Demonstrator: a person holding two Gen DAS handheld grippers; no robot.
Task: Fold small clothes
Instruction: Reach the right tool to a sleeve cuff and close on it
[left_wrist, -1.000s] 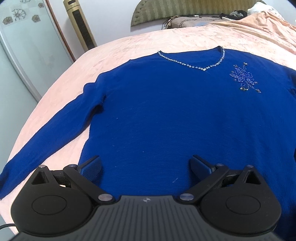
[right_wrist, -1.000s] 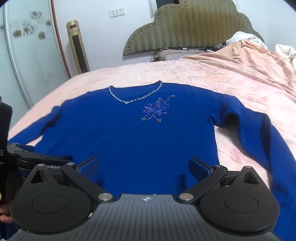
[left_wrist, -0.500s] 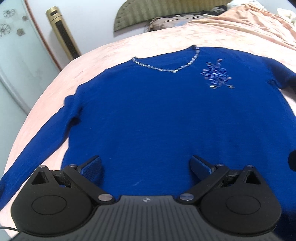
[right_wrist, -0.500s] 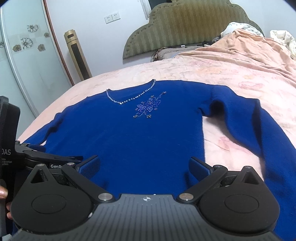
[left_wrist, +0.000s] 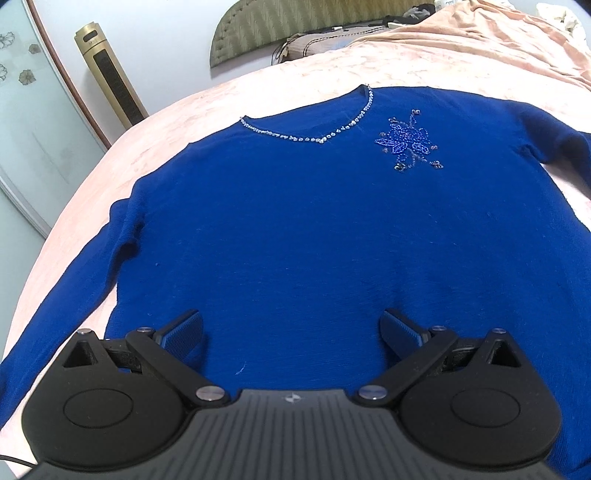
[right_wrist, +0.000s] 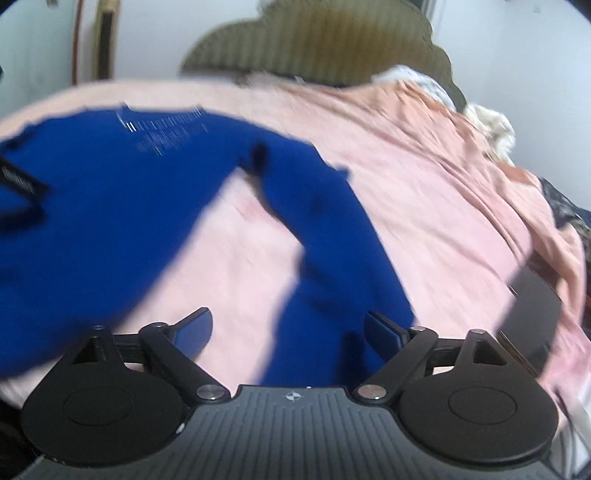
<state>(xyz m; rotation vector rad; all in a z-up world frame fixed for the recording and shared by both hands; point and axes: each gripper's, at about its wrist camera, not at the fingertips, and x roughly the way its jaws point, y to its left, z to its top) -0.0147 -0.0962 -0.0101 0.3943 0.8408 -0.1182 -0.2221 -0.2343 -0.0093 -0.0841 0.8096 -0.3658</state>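
Left wrist view: blue sweater (left_wrist: 314, 229) lies flat on pink bed (left_wrist: 177, 125); left claw (left_wrist: 291, 328) released, spread wide over its hem. Right wrist view, blurry: right claw (right_wrist: 288, 328) closing, not yet gripping, w/ sweater sleeve (right_wrist: 332, 236) btw its jaws.

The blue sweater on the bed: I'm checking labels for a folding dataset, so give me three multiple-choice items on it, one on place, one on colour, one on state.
1. Where is the beaded flower on the sweater?
A. beside the neckline
B. on a cuff
C. at the hem

2. What colour is the bedspread?
A. green
B. pink
C. white

3. How does the sweater lie?
A. folded in half
B. rolled up
C. spread flat, sleeves out

Answers:
1 A, the flower sits just beside the beaded V-neck.
2 B, pink fabric surrounds the sweater.
3 C, body unfolded, left sleeve extended.
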